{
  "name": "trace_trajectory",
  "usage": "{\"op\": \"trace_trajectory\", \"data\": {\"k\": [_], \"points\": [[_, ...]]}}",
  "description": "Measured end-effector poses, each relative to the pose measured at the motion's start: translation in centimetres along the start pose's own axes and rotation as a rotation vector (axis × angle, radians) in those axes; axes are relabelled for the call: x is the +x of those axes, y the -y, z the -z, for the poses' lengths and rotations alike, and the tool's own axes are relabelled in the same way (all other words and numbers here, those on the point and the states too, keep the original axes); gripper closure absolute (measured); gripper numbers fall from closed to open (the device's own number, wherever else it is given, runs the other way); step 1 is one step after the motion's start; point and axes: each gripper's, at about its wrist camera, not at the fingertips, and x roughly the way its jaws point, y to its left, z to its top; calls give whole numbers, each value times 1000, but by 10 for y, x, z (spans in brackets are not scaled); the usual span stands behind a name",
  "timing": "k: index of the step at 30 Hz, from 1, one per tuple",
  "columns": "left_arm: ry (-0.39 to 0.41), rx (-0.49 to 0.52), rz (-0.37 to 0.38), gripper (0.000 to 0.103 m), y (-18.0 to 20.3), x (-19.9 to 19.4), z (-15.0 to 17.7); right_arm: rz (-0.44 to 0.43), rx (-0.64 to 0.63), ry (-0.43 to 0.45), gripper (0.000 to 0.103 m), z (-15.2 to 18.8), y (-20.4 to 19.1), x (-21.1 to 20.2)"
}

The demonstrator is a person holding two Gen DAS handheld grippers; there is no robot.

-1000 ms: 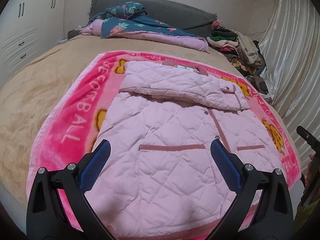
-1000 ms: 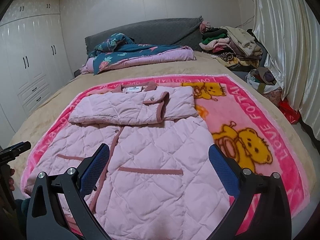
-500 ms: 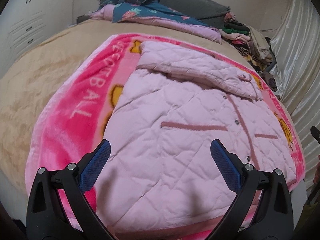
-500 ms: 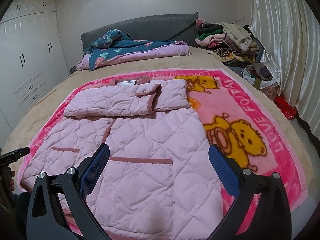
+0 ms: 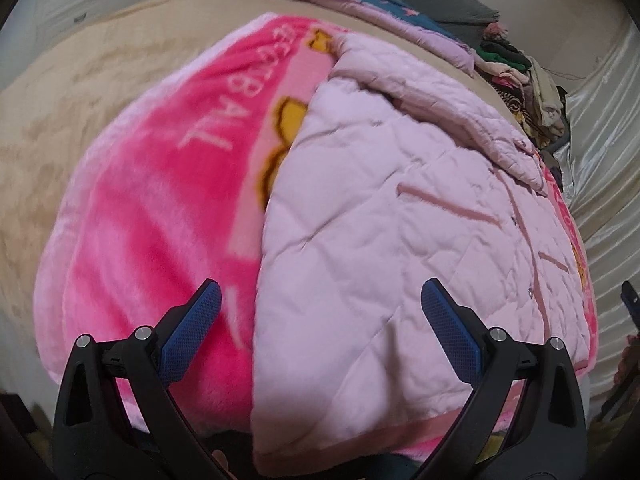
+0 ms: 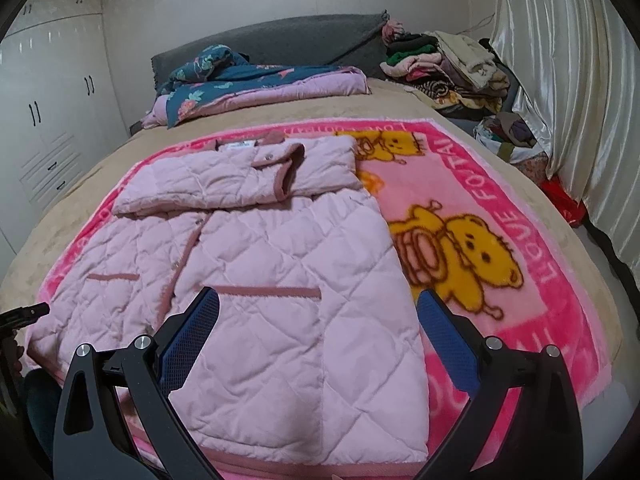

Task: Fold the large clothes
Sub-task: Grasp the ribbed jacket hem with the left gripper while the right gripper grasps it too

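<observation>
The pink quilted coat point(image 6: 280, 264) lies front-up on the pink bear blanket point(image 6: 500, 240), which covers the middle of the tan bed point(image 6: 440, 112), so the garment has a flat, soft surface to be folded on. Its sleeves point(image 6: 224, 184) are already laid across the chest in a band just below the collar, which squares the coat into a rectangle and leaves the hem as the free end nearest the person. The left gripper point(image 5: 320, 332) hangs above the hem's left corner with its jaws spread wide and nothing between them, one blue pad over the blanket and the other over the quilting (a stance that straddles the coat's side edge). The right gripper point(image 6: 318, 332) is likewise wide and empty, poised over the right half of the hem. Both seem placed to pinch the two bottom corners and carry them toward the collar, though the left view is blurred, so how near that gripper sits to the cloth is uncertain.
</observation>
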Motion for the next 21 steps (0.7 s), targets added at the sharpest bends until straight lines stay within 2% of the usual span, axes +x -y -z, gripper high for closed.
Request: {"op": "trace_trajectory", "data": {"k": [6, 11, 19, 21], "points": [[-42, -23, 45, 10, -4, 6, 9, 15, 17, -37, 4, 13, 14, 4], [-121, 30, 90, 10, 12, 14, 22, 17, 29, -74, 4, 28, 24, 7], [-136, 118, 40, 10, 29, 18, 29, 9, 53, -177, 4, 64, 41, 18], [-131, 117, 48, 15, 29, 18, 28, 9, 59, -212, 4, 74, 46, 22]]}}
